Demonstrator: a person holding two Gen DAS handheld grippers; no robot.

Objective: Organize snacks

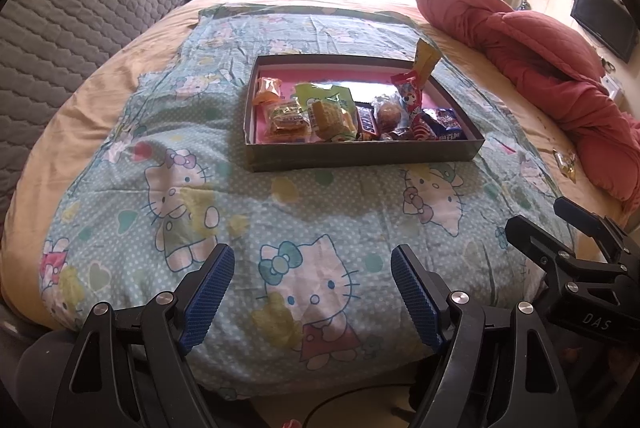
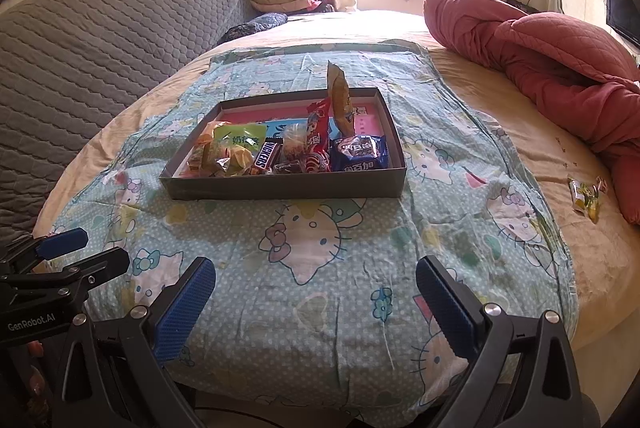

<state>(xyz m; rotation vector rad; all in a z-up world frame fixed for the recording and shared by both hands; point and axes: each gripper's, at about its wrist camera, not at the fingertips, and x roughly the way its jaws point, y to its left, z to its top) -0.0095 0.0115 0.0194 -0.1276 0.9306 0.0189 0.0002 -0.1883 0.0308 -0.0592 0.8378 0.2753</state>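
- My left tool (image 1: 312, 292) stood wide open with nothing between its blue pads, low over the near edge of the Hello Kitty sheet (image 1: 280, 211).
- My right tool (image 2: 316, 304) was spread just as wide and held nothing, beside the left one over the same near edge.
- Straight ahead of both tools, well apart from them, the shallow dark box (image 2: 280, 185) lay flat on the sheet, its pink floor showing at the back.
- The snacks were crowded along the box's near wall: a green packet (image 2: 239, 139) toward the left, a Snickers bar (image 2: 267, 155) next to it, a red wrapper (image 2: 318, 135) standing up, and a blue cookie pack (image 2: 362, 152) in the near right corner.
- A tall yellow bag (image 2: 339, 99) stood upright behind the blue pack.
- Off to the right of my tools, a small yellow-green packet (image 2: 586, 195) lay outside the box on the bare bed, just beside the red quilt (image 2: 540, 47).
- A grey quilted headboard (image 1: 80, 11) ran along the left.
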